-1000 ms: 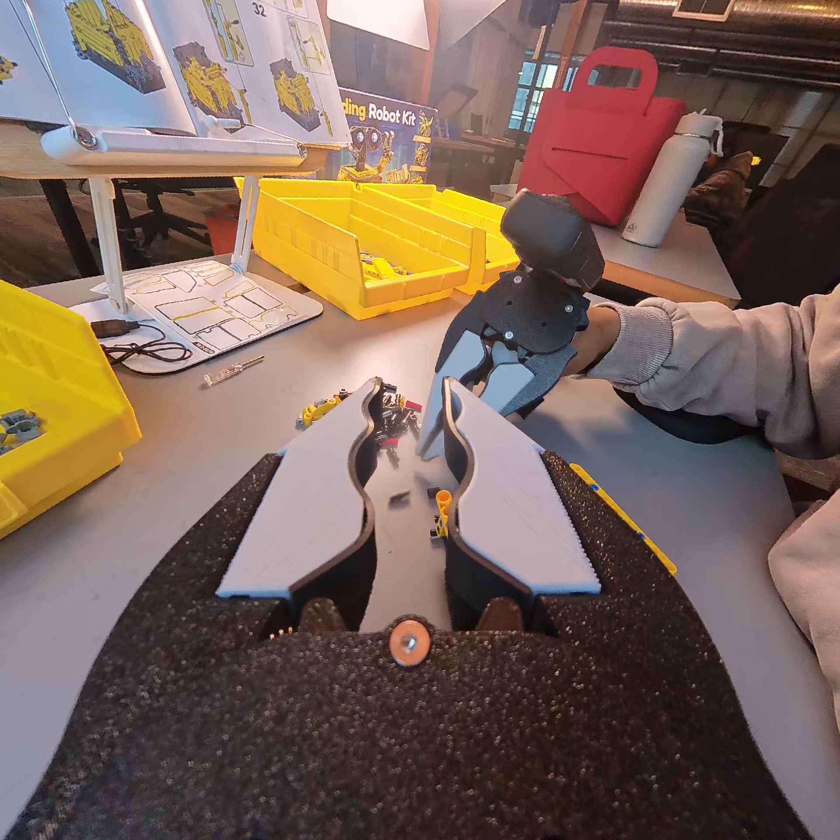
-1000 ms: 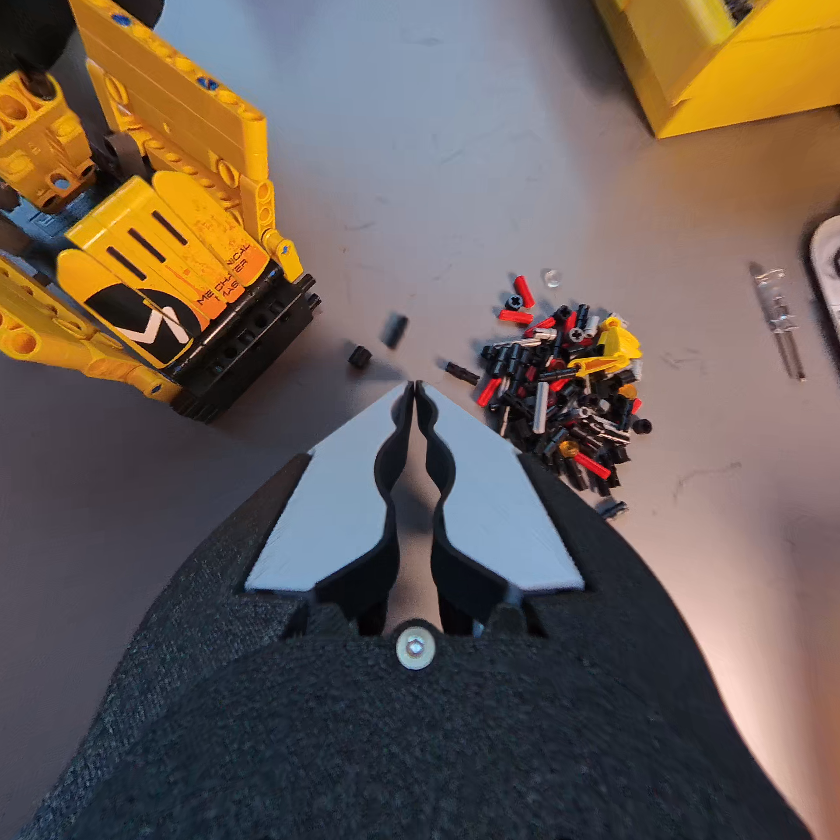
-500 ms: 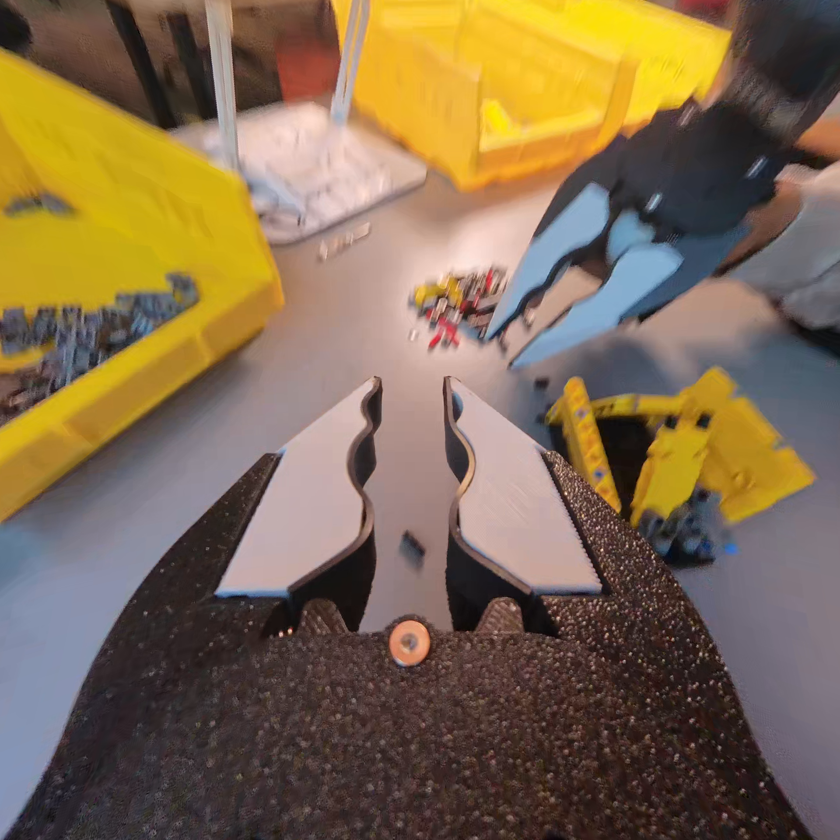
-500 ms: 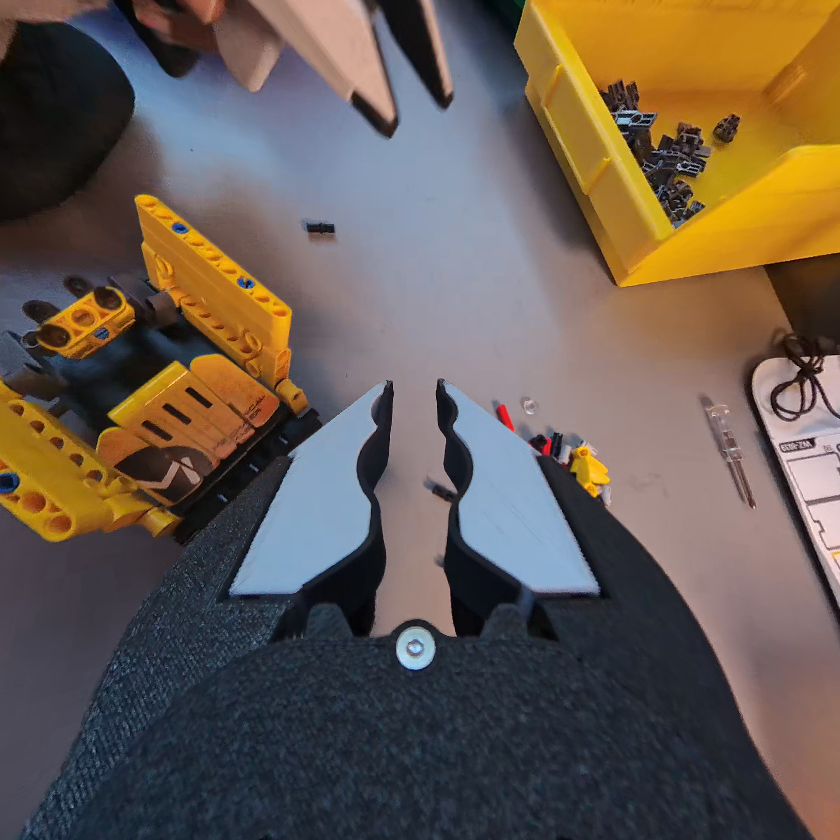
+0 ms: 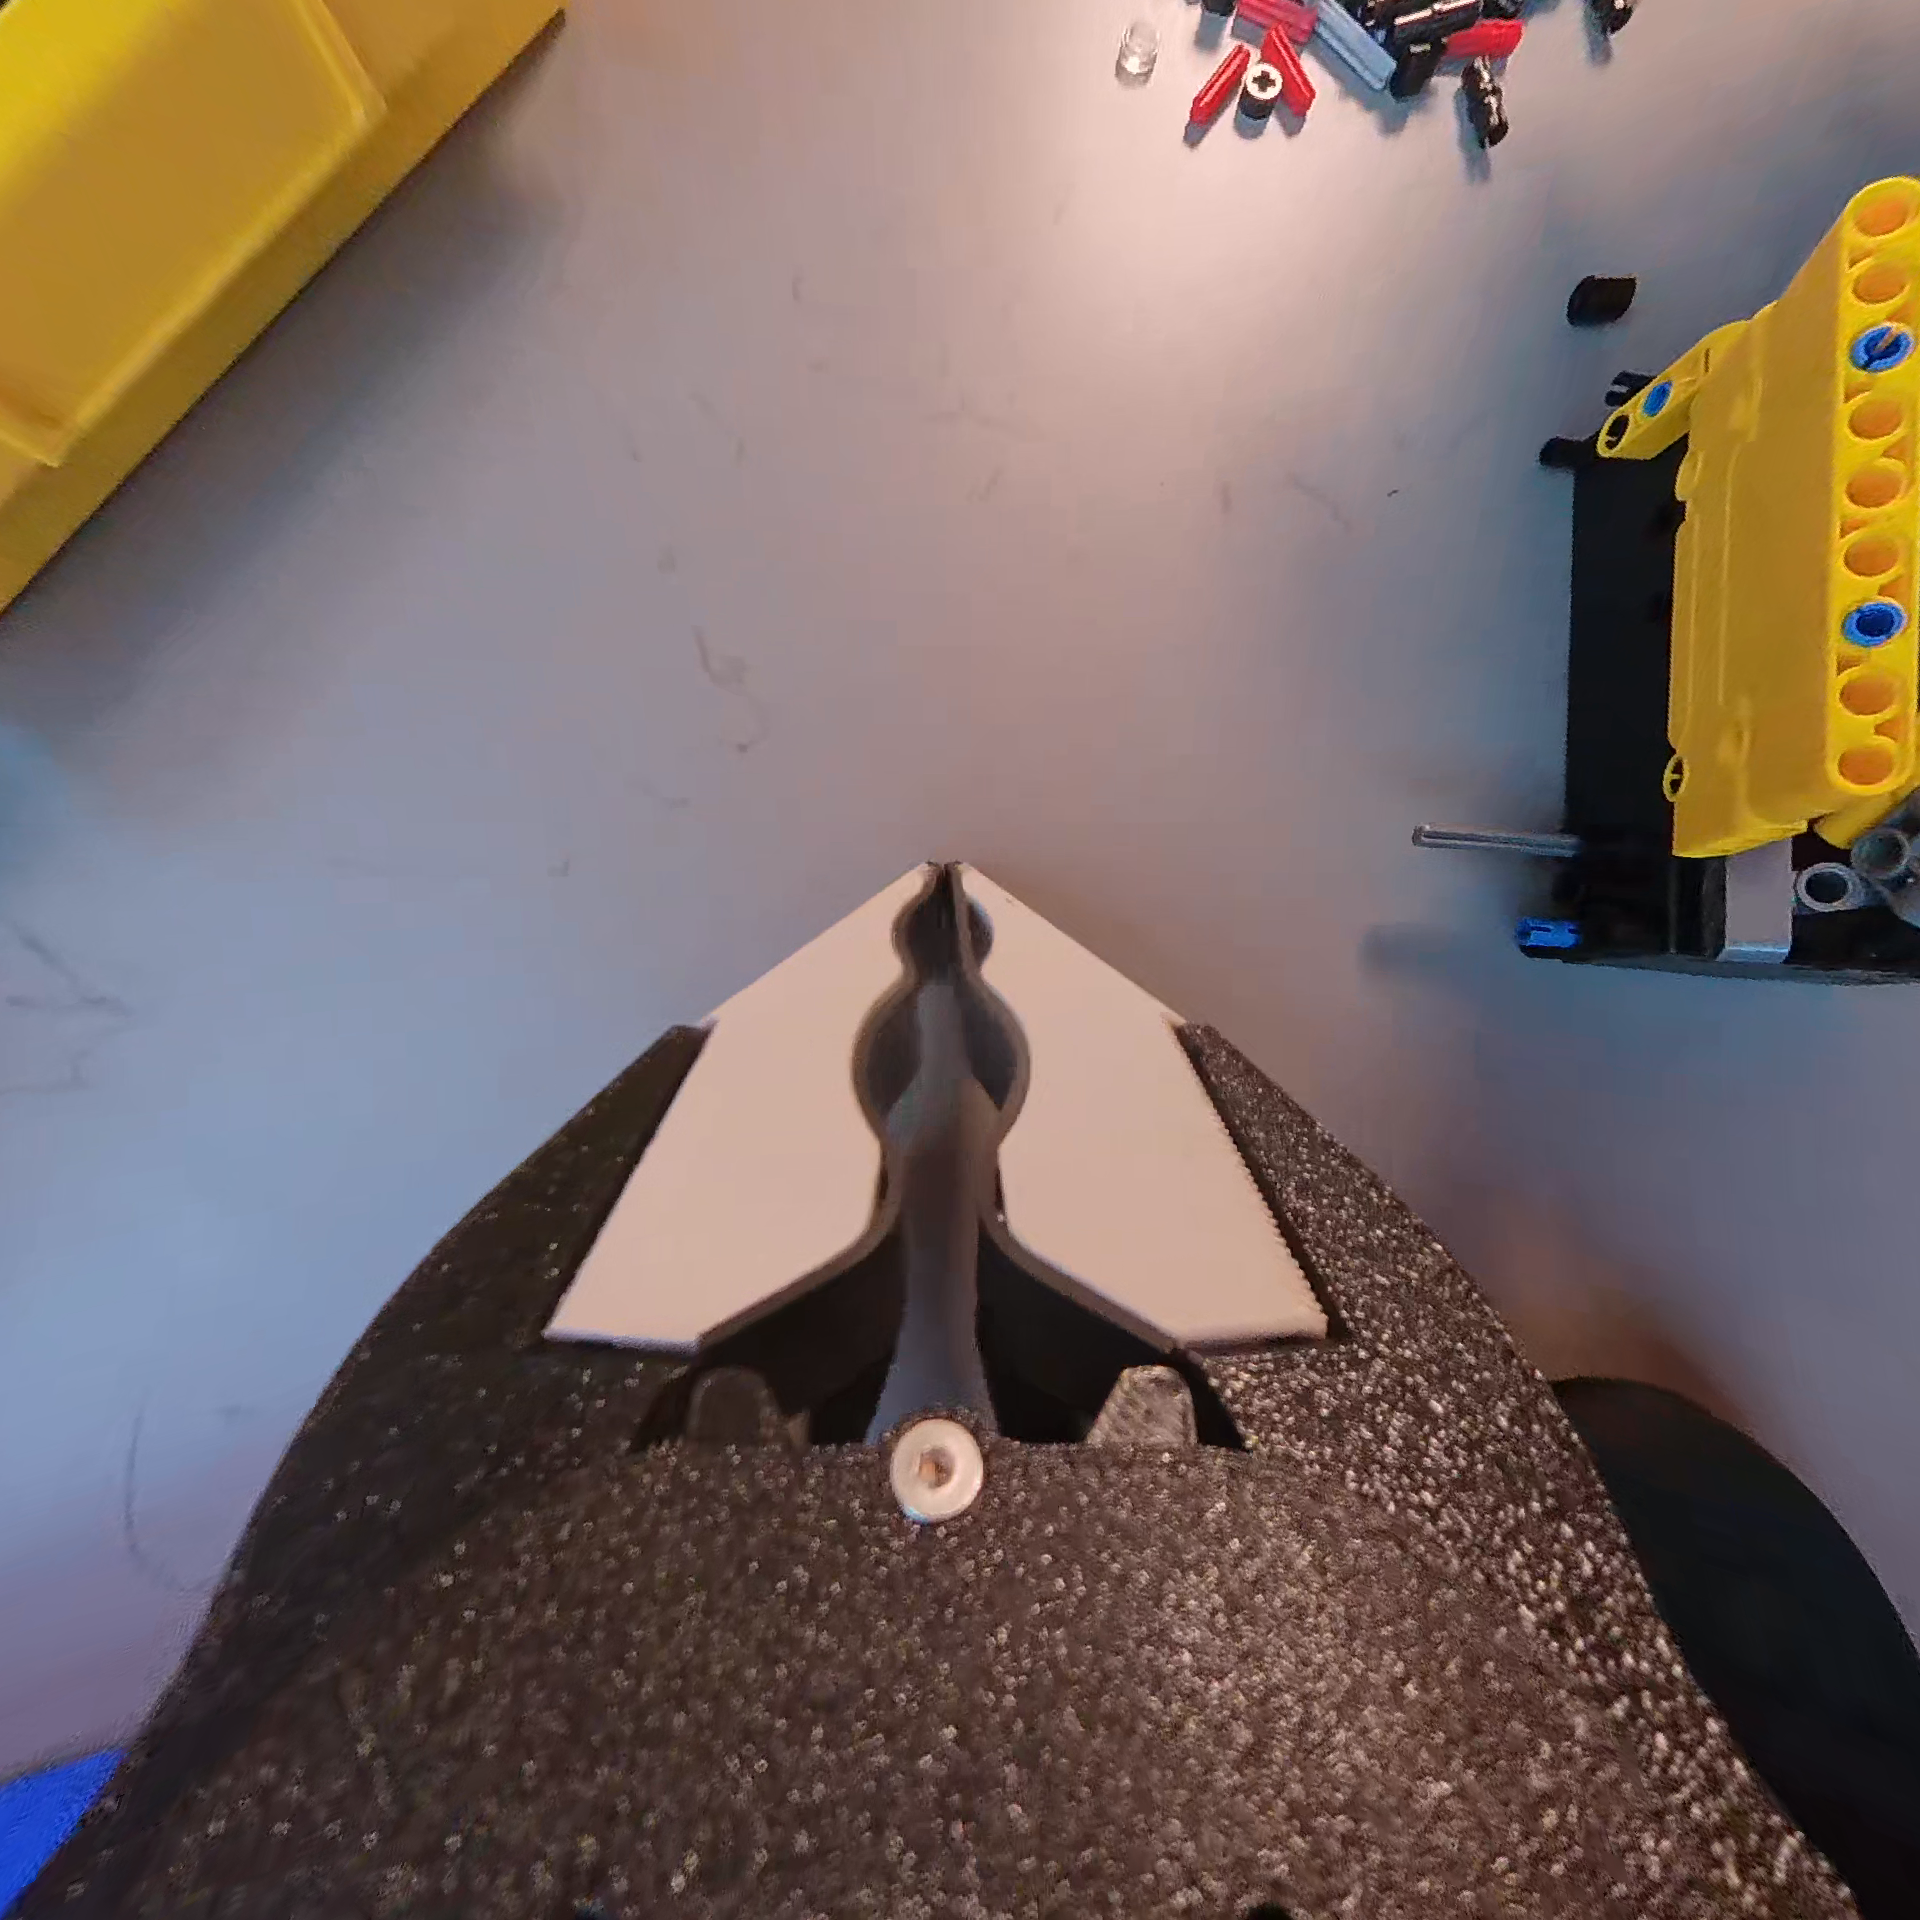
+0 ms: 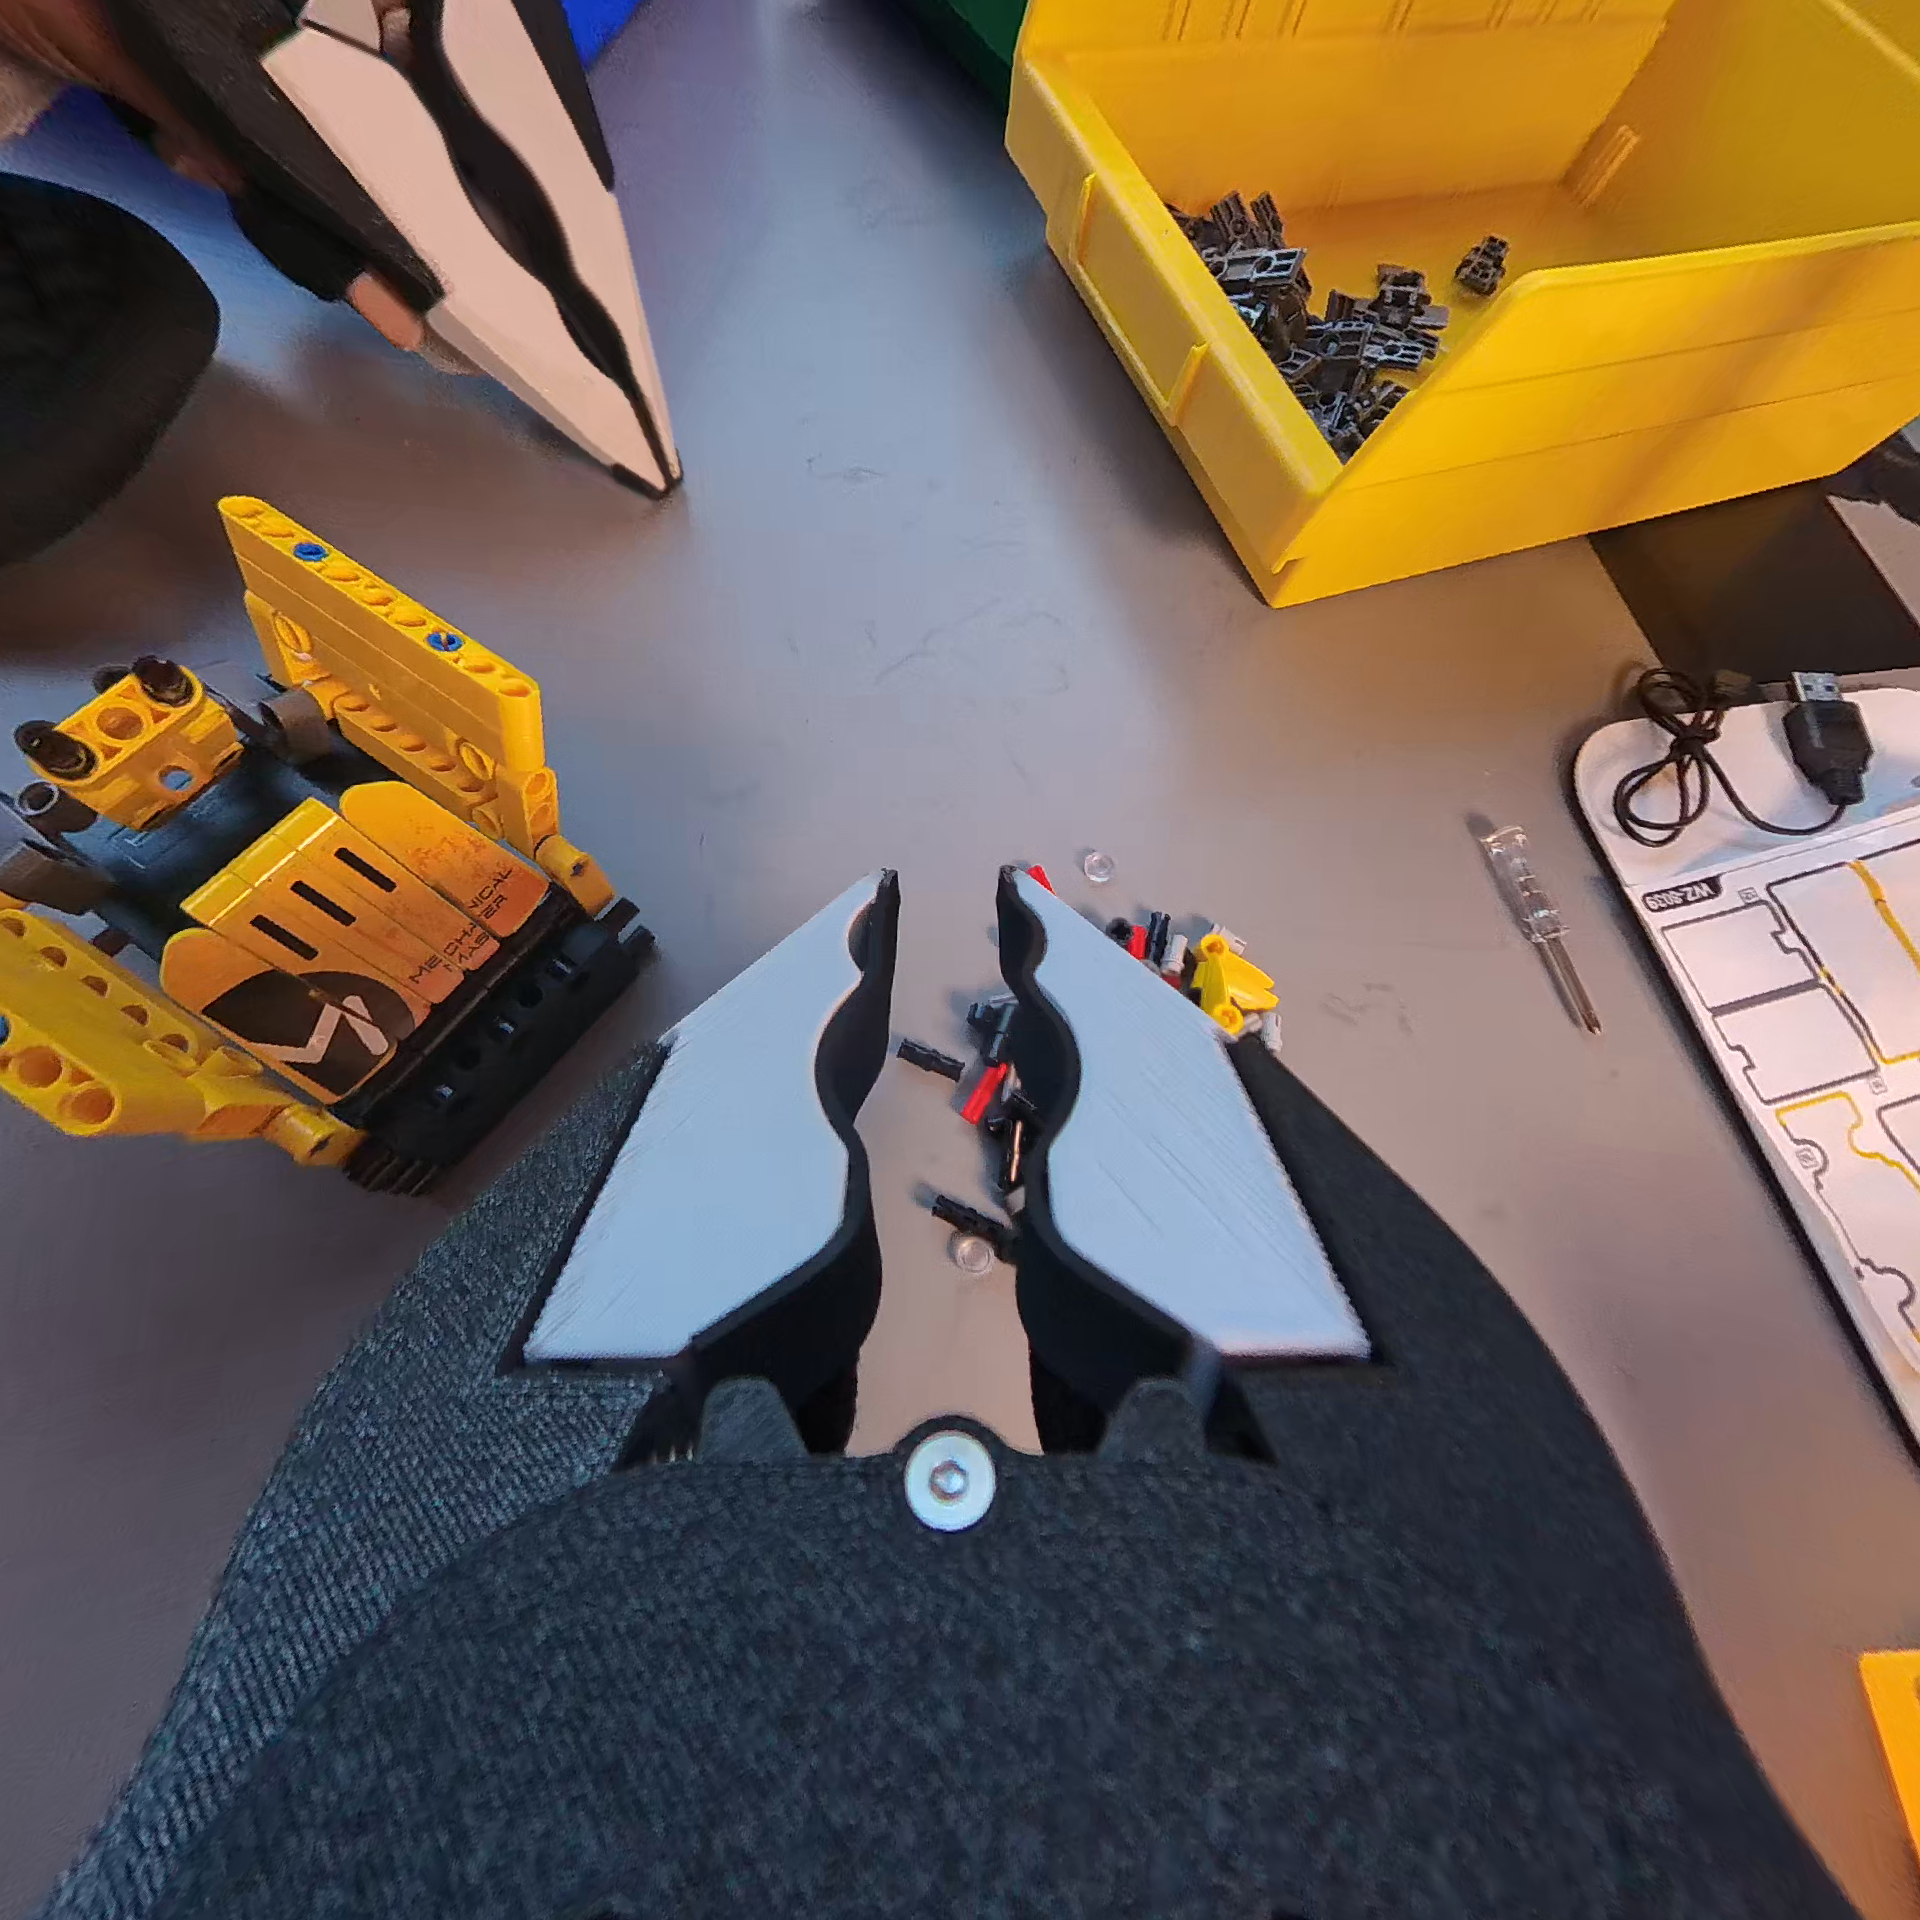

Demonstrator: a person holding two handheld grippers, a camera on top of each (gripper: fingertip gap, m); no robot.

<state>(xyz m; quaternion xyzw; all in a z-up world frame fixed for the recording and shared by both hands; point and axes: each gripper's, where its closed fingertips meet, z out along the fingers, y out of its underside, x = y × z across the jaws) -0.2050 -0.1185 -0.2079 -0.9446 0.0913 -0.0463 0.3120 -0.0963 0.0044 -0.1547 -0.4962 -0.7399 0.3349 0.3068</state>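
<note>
Left gripper (image 5: 943, 868) pinched closed, tips on the bare table (image 5: 935, 468), apparently holding nothing – right gripper (image 6: 945, 883) parted above the pile of small pegs (image 6: 997, 1081), half-built yellow model (image 6: 312, 894) just beside, unfinished

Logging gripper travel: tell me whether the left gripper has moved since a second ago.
Yes. The left gripper has swung down to the table, away from the pile of small parts, and shut.

Grey fingers (image 6: 727, 1143), black housing, seemingly silver screw (image 6: 948, 1480)
</note>
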